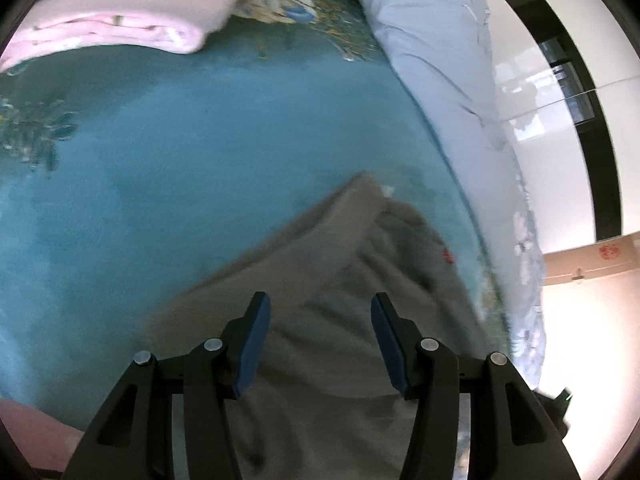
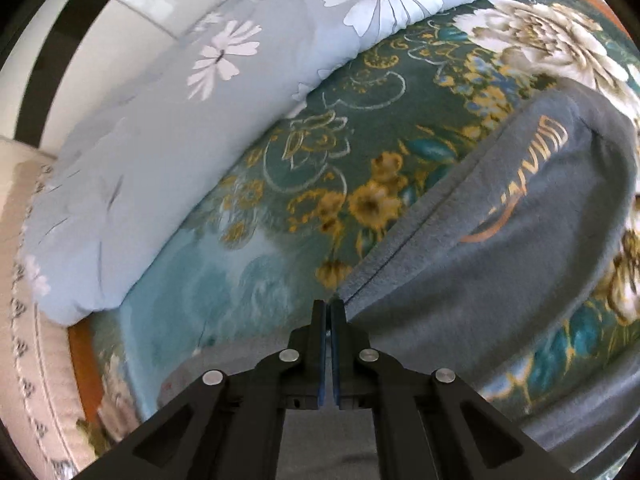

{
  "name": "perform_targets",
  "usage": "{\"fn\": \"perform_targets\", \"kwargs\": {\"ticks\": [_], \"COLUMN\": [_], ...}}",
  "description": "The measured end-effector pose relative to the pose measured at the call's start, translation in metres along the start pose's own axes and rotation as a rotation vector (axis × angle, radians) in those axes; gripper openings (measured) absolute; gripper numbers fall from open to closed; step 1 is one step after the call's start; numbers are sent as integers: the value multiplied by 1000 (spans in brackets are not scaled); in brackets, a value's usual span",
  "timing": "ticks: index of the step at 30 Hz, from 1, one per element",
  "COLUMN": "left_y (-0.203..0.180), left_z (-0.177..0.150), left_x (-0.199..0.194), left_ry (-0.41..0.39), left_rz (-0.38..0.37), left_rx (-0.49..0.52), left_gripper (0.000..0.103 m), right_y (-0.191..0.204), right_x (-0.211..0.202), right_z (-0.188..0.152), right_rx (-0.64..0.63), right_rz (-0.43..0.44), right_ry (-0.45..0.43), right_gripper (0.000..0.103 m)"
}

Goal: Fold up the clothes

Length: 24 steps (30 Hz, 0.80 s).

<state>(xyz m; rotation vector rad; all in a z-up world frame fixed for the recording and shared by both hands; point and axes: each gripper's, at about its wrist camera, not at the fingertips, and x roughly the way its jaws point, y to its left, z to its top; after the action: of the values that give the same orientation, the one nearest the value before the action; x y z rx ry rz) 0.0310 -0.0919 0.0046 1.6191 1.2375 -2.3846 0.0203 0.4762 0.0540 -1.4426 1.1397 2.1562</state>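
Note:
A grey garment (image 1: 340, 280) lies crumpled on the teal floral bedspread (image 1: 180, 152) in the left wrist view, with a small red mark on it. My left gripper (image 1: 320, 308) is open just above it, holding nothing. In the right wrist view the same grey garment (image 2: 500, 240) has gold lettering and stretches up to the right. My right gripper (image 2: 329, 308) is shut on the garment's seamed edge and holds it lifted.
A light blue daisy-print quilt (image 2: 160, 140) lies rolled along the far edge of the bed, also in the left wrist view (image 1: 440, 60). Folded pink clothes (image 1: 120, 24) are stacked at the upper left. A beige padded headboard (image 2: 24, 280) is at the left.

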Motion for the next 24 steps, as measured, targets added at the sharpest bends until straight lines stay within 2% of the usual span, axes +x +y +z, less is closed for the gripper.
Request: {"fn": "perform_targets", "kwargs": {"ticks": [7, 13, 19, 21, 23, 24], "left_y": [-66, -99, -112, -114, -116, -116], "left_z": [6, 13, 17, 17, 17, 17], "left_x": [50, 101, 133, 140, 144, 144], "left_ry": [152, 278, 324, 342, 337, 331], "left_rz": [-133, -149, -43, 15, 78, 96], "left_rx": [-4, -112, -219, -220, -176, -141], "left_gripper": [53, 53, 53, 51, 32, 30], "right_y": [-37, -63, -76, -79, -79, -80], "right_x": [-17, -18, -17, -16, -14, -14], "right_z": [-58, -91, -109, -113, -116, -117], "right_rx": [-62, -66, -65, -64, -65, -67], "right_rz": [52, 45, 47, 48, 43, 43], "right_ry": [45, 92, 122, 126, 135, 138], "right_gripper": [2, 2, 2, 2, 2, 2]}}
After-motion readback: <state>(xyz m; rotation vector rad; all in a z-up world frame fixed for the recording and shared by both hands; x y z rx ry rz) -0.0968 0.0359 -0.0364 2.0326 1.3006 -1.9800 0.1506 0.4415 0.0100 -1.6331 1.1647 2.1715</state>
